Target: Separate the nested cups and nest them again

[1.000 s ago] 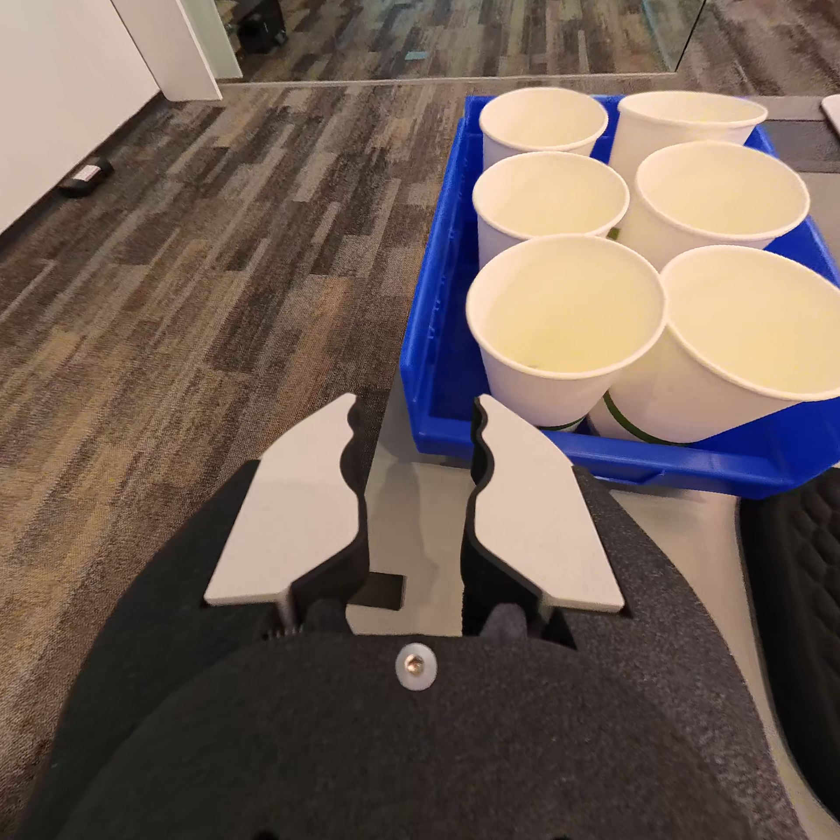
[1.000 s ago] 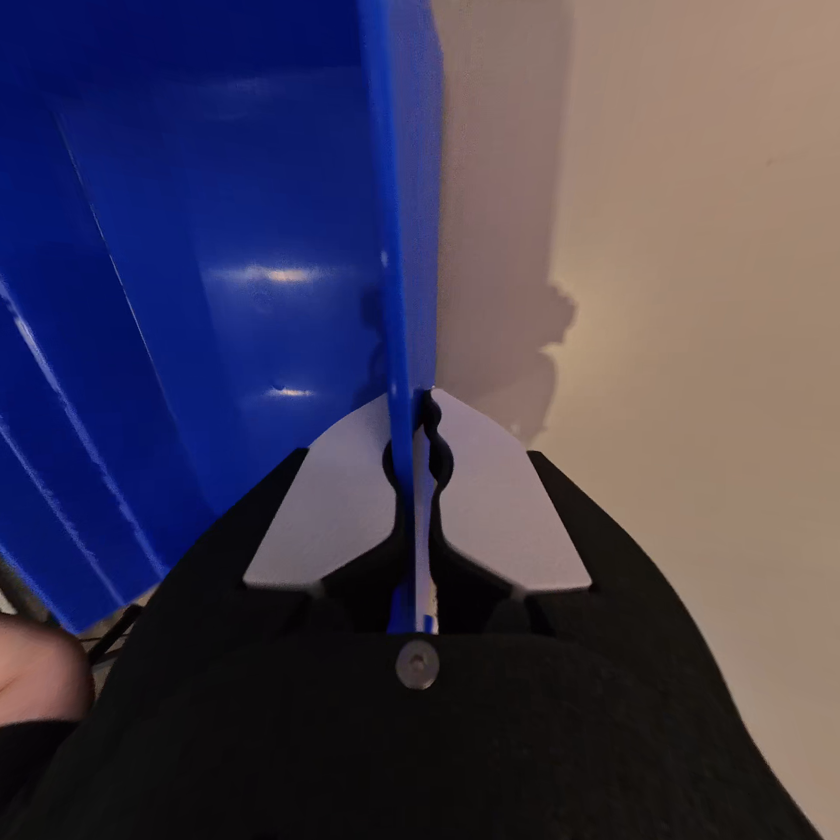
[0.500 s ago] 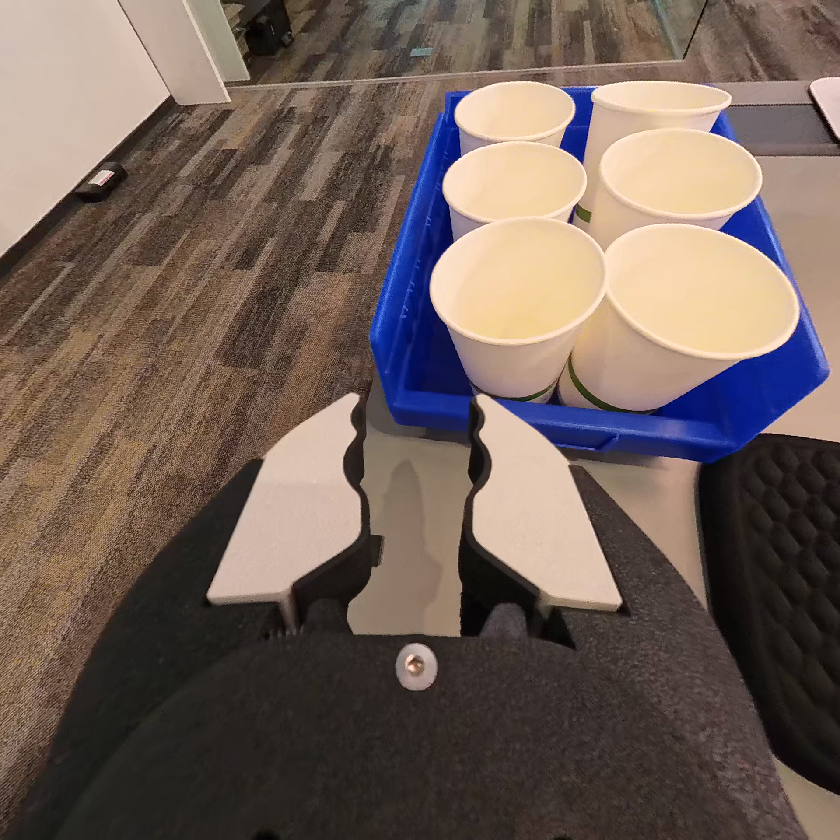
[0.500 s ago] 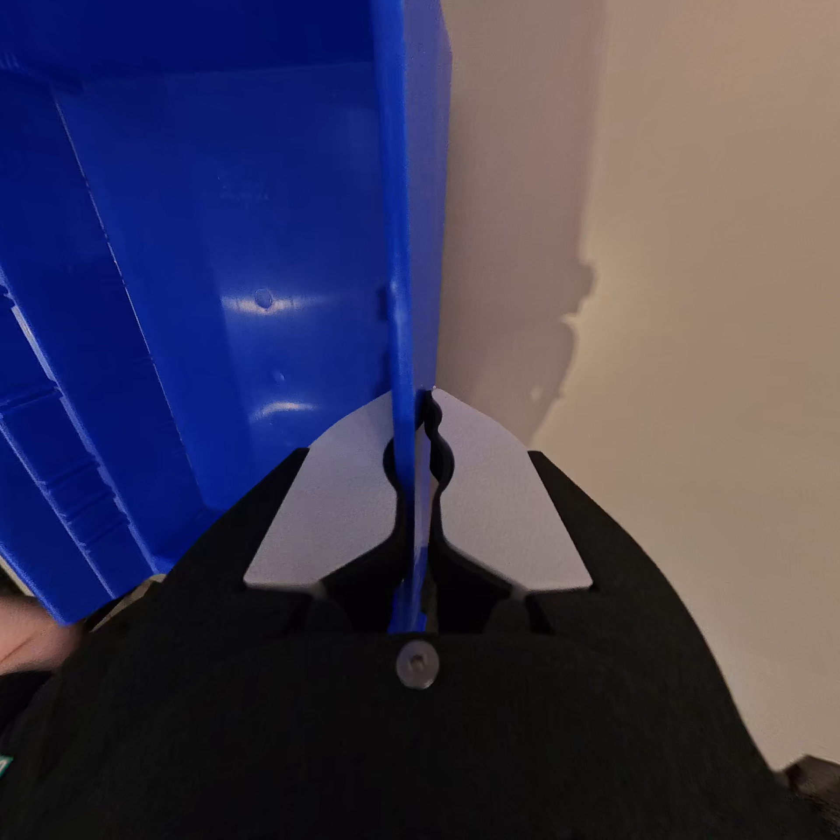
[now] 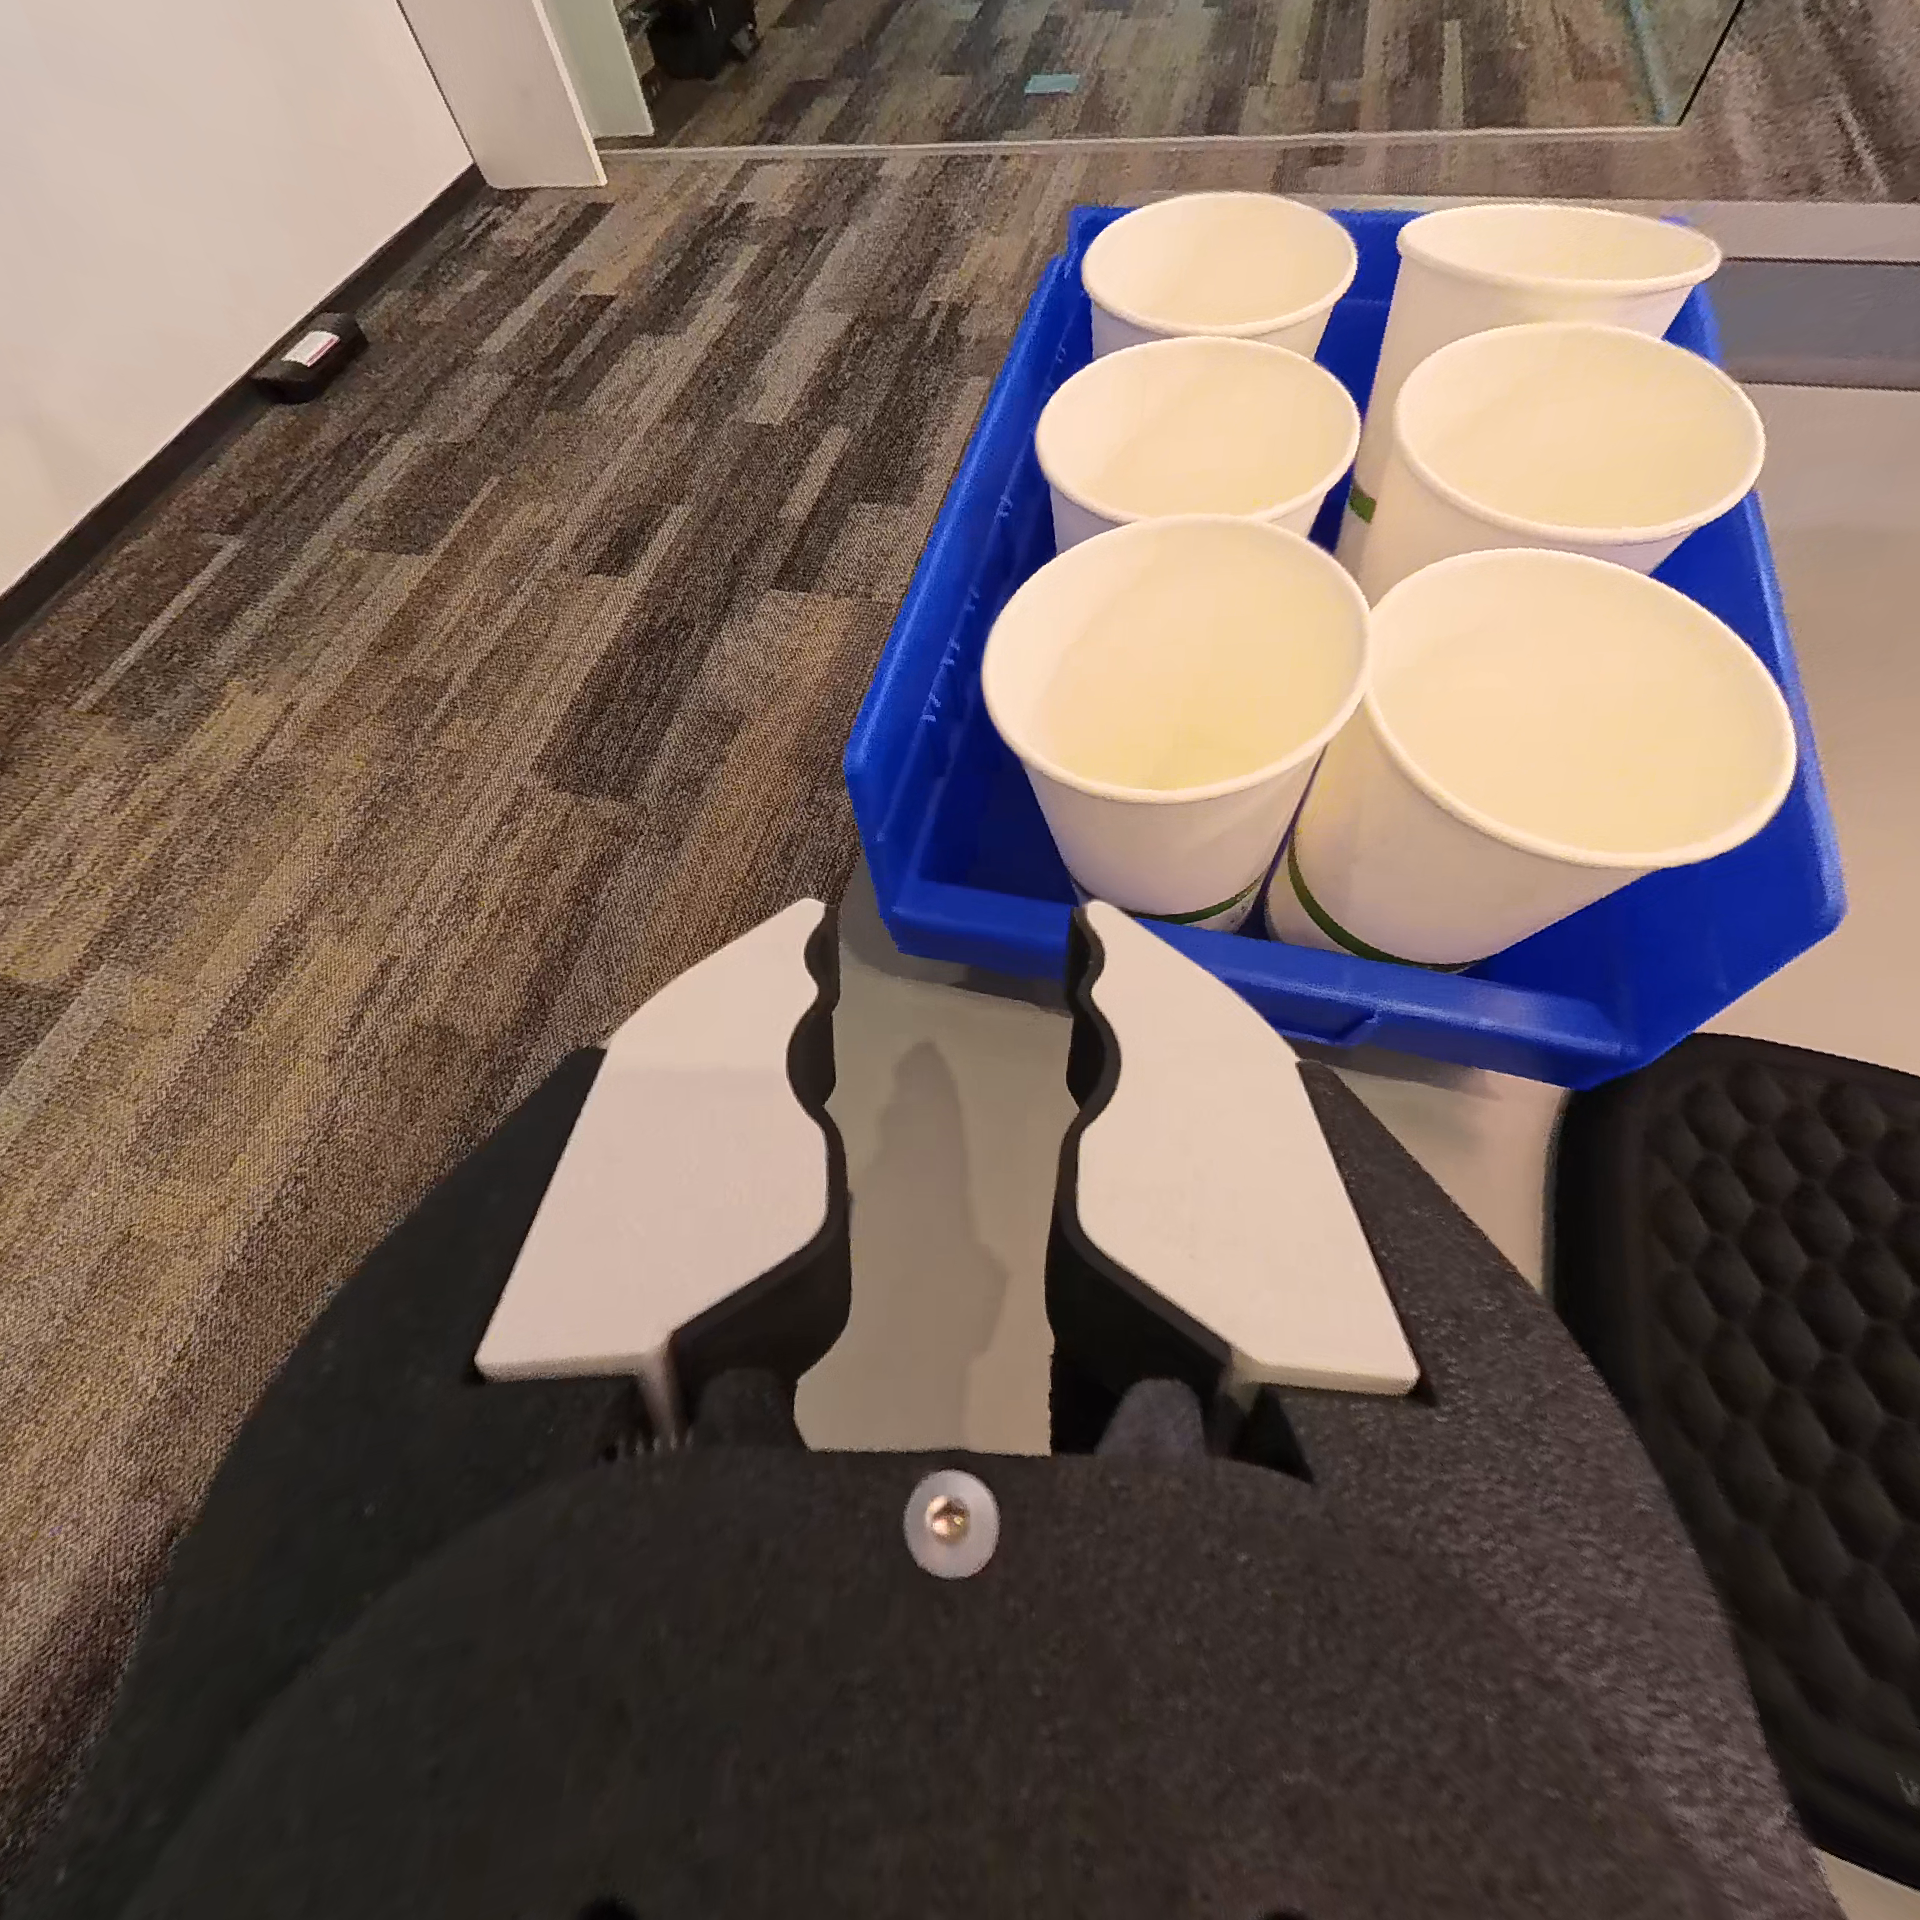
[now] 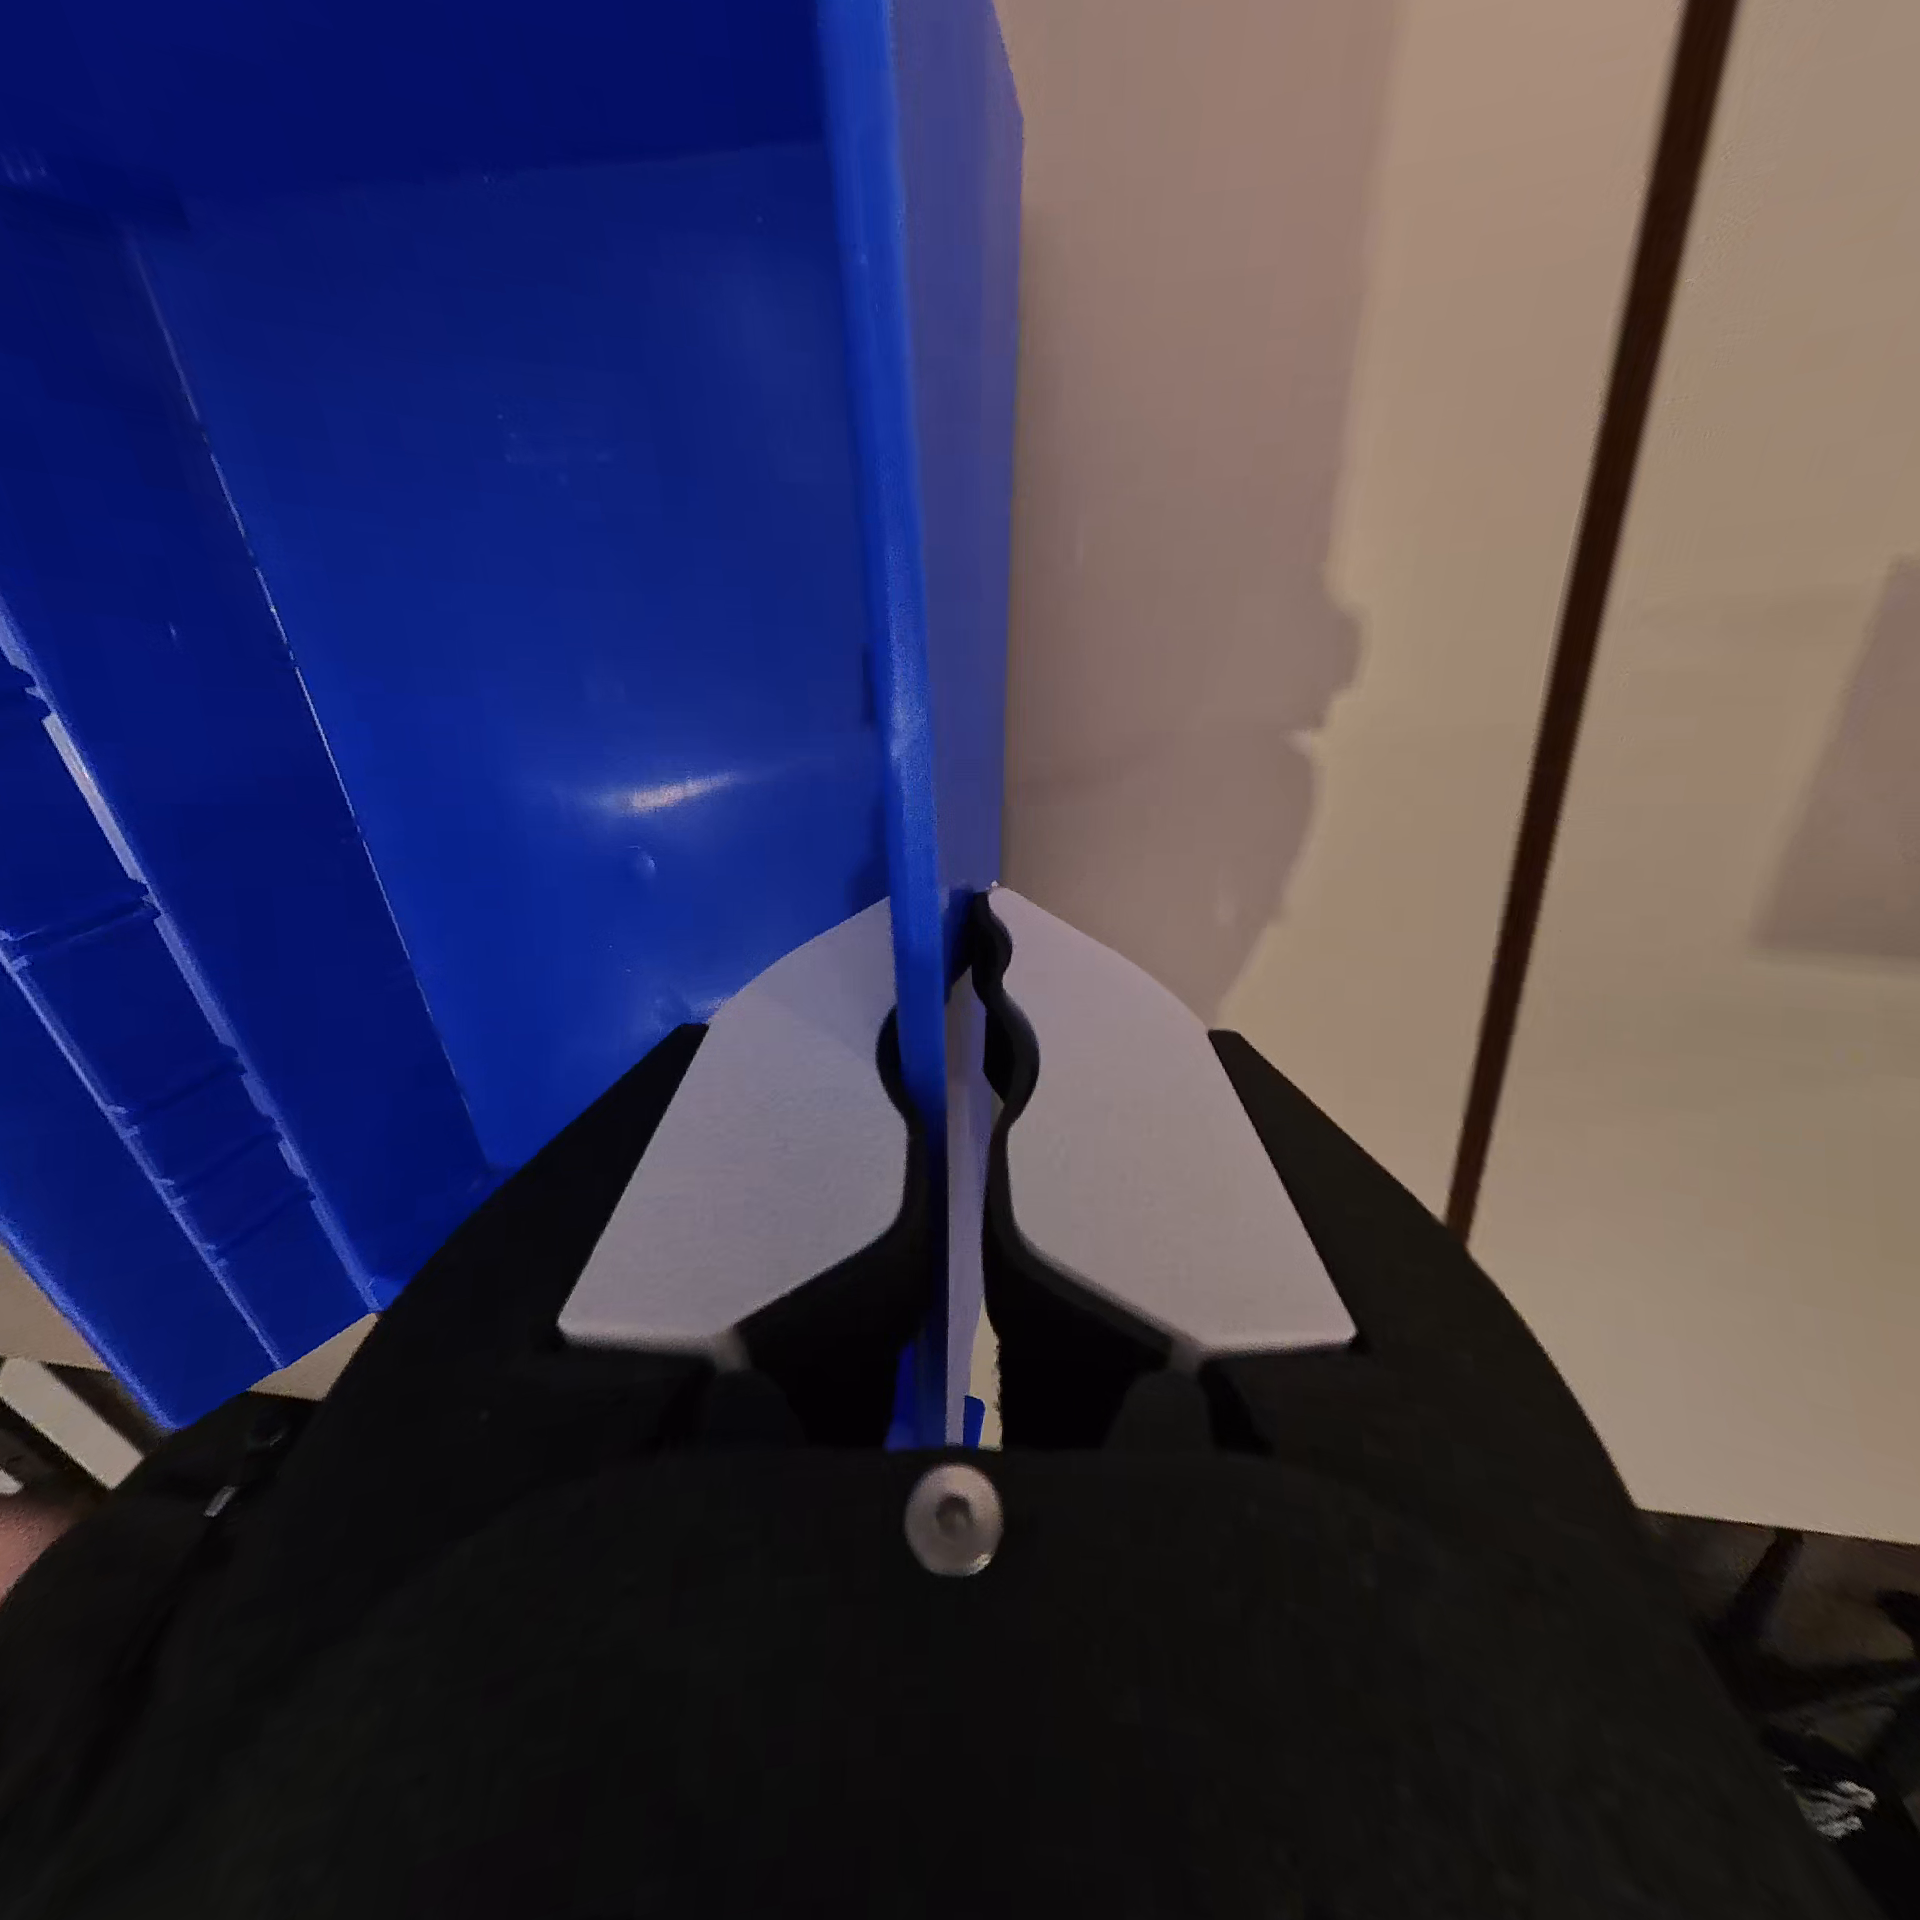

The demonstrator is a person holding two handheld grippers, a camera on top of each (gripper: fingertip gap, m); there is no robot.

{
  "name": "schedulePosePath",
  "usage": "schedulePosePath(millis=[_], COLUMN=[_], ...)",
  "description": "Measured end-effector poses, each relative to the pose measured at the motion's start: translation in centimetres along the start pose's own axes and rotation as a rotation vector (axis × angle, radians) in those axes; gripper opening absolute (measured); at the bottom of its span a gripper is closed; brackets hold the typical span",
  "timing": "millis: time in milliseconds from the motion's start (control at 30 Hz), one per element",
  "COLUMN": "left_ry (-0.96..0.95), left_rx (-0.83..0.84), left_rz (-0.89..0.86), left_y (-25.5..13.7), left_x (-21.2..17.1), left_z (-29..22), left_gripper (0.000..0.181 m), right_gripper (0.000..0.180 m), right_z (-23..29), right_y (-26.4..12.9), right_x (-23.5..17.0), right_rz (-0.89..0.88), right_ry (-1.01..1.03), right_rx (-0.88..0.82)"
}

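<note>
Several white paper cups stand upright in a blue bin [image 5: 1351, 997] in the left wrist view, in two rows; the nearest two are a left cup [image 5: 1174, 727] and a tilted right cup [image 5: 1579, 717]. My left gripper [image 5: 948, 935] is open and empty, just short of the bin's near wall, above the grey table [image 5: 935, 1195]. My right gripper [image 6: 961, 914] is shut on the thin wall of a blue bin [image 6: 582, 623]. No cups show in the right wrist view. I cannot tell whether it is the same bin.
A black mesh pad or seat [image 5: 1745, 1299] lies right of my left gripper. Patterned carpet [image 5: 416, 623] lies left of the table edge, with a small dark object [image 5: 309, 356] by the white wall. A pale surface [image 6: 1247, 416] and a dark vertical strip [image 6: 1590, 623] lie beyond the right gripper.
In the left wrist view the bin of cups has receded and shifted left, so the whole bin shows. The right gripper stays shut on the blue wall; the dark strip has come into view.
</note>
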State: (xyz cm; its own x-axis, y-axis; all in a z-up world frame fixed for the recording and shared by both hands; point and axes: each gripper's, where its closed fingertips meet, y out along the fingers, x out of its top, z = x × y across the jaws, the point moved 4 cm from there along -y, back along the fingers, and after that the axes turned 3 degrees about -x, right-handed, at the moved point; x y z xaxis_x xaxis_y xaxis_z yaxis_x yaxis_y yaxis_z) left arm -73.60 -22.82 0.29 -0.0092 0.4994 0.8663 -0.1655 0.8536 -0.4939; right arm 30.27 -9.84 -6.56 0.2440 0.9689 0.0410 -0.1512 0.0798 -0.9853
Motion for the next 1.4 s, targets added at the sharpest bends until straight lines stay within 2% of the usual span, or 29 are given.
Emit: schedulePosePath(millis=[267, 633, 767, 900, 1033, 1133, 1267, 1333, 1400], left_ry=[0.042, 0.064, 0.053, 0.061, 0.052, 0.072, 0.132, 0.156, 0.178], left_rx=[0.007, -0.014, -0.04, -0.067, -0.17, -0.261, -0.347, -0.37, -0.408], left_rz=[-0.006, -0.009, -0.023, -0.06, -0.177, -0.303, -0.427, -0.434, -0.397], left_y=[-0.4, 0.0, 0.1, -0.2, -1.4, -2.5, -2.8, -2.1, -1.1], left_x=[2.5, 3.9, 4.0, 4.7, 7.4, 10.1, 12.7, 13.4, 13.6], left_z=[-2.1, -4.9, -5.3, -5.8, -7.7, -9.9, -12.6, -13.7, -15.0], left_gripper=[0.041, 0.042, 0.045, 0.051, 0.056, 0.056, 0.056, 0.054, 0.054], right_gripper=[0.004, 0.005, 0.018, 0.021, 0.02, 0.024, 0.033, 0.038, 0.04], right_z=[-4.2, -4.7, -4.9, -4.0, 2.0, 9.1, 18.3, 22.6, 26.7], right_y=[0.7, 1.2, -1.5, -7.8, -15.7, -19.6, -21.3, -20.9, -19.9], right_x=[-0.2, 0.7, 1.9, 2.7, 2.4, 0.8, -1.7, -3.0, -4.1], right_rz=[-0.008, -0.025, -0.203, -0.448, -0.814, -1.045, -1.247, -1.331, -1.337], right_ry=[-0.031, -0.078, -0.058, -0.131, -0.293, -0.465, -0.669, -0.766, -0.849], right_rx=[0.017, 0.041, 0.008, -0.157, -0.205, -0.045, 0.26, 0.401, 0.518])
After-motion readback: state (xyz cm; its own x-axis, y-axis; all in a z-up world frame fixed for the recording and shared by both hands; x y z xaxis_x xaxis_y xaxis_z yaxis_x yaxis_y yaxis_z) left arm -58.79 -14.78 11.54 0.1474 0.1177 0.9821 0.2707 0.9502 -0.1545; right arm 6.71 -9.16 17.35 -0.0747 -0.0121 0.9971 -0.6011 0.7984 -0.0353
